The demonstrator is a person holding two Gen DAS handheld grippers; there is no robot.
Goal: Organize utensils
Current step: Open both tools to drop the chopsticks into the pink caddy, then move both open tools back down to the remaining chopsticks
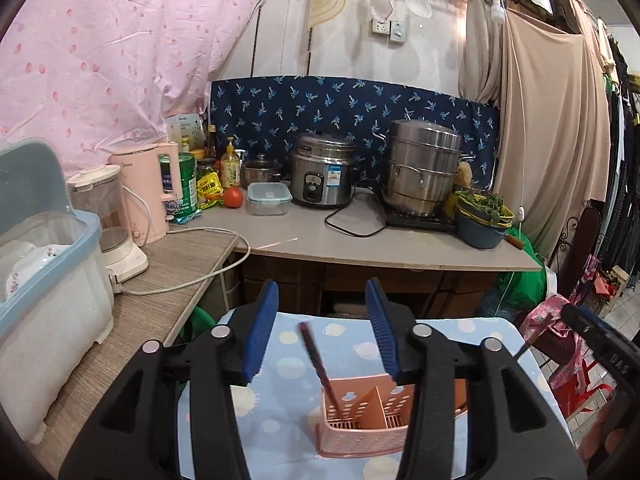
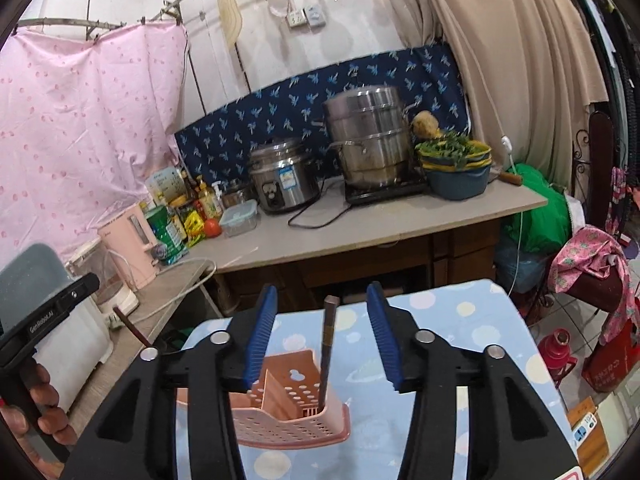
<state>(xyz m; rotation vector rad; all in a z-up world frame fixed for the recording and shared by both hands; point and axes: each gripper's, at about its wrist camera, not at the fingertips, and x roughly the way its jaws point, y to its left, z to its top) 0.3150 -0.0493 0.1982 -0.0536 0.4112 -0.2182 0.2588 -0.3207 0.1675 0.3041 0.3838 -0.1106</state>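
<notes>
While both grippers hover with jaws spread wide and nothing between them, the left gripper (image 1: 322, 330) and right gripper (image 2: 322, 334) each look down on the pink perforated plastic utensil caddy (image 2: 292, 404), which sits on the small worktop with the pale blue spotted cloth (image 2: 448, 320). One dark reddish-brown chopstick (image 1: 320, 364) stands in a caddy compartment, leaning; in the right wrist view it rises between the blue pads (image 2: 262, 336), touching neither. Which compartment it is in, I cannot tell for sure.

Handling judgement: chopstick is light, stiff, thin, probably slick, so it would roll or twist in a loose pinch; grip the upper shaft well above the caddy rim, pads square across it. Caddy is light hollow plastic and likely slides or tips if nudged; take it by a wall or the centre divider.

Farther off, the long grey worktop (image 1: 360, 240) carries a steel rice cooker (image 1: 322, 170), a stacked steel steamer pot (image 1: 422, 166), a pink electric kettle (image 1: 150, 192) and a red tomato (image 1: 233, 197). No other utensils clearly visible nearby.
</notes>
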